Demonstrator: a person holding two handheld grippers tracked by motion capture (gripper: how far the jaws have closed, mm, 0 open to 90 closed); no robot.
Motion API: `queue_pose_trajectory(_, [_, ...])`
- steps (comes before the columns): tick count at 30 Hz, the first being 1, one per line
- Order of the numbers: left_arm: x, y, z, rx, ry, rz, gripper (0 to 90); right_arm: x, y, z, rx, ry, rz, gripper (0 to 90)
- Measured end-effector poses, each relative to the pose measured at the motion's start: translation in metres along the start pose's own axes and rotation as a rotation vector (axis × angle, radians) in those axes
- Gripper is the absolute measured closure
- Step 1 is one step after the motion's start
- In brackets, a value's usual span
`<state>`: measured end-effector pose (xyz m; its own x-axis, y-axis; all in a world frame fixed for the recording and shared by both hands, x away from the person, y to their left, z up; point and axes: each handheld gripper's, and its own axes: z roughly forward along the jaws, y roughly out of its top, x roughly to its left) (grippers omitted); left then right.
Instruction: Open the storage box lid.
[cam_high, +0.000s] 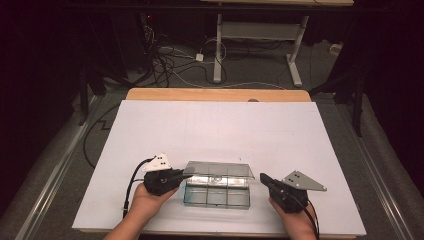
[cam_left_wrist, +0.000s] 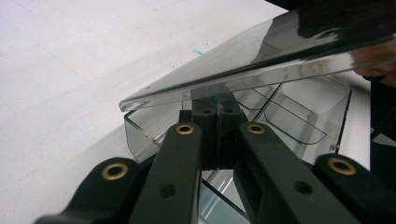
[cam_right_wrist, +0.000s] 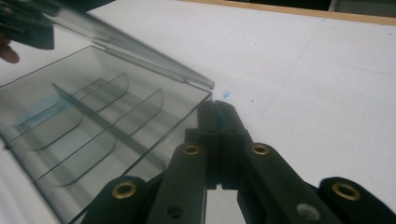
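On white table, clear compartment box lying long axis left-right, lid propped by closed, empty left gripper; right gripper closed, empty, just beside right end.

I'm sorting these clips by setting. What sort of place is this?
Probably a lab or recording workspace: a white-topped table holding one clear compartment box, loose cables on the floor behind, and a bare desk frame in a dark room.

i saw a clear smoky plastic compartment box lying flat near the table's front edge, split by low curved dividers into six cells. its hinged lid stood part-way raised along the far side, tilted over the open compartments.
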<state>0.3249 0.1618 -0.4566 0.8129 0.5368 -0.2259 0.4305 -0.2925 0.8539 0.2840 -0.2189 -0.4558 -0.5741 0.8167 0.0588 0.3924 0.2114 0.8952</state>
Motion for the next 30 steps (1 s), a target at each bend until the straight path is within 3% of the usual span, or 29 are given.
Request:
queue_pose_trajectory(8, [0.003,0.001,0.004,-0.015,-0.022,0.004,87.6,-0.011,0.005,0.025,0.017,-0.024,0.015,90.0])
queue_pose_trajectory(13, [0.006,0.002,0.002,-0.033,-0.030,-0.014,87.6,-0.019,0.012,0.039,0.028,-0.049,0.044,90.0])
queue_pose_trajectory(21, [0.012,0.005,0.005,-0.038,-0.023,-0.028,87.6,-0.032,0.022,0.047,0.009,-0.076,0.065,90.0])
queue_pose_trajectory(30, [0.016,0.008,0.008,-0.048,-0.025,-0.032,87.6,-0.027,0.035,0.055,-0.015,-0.036,0.068,90.0])
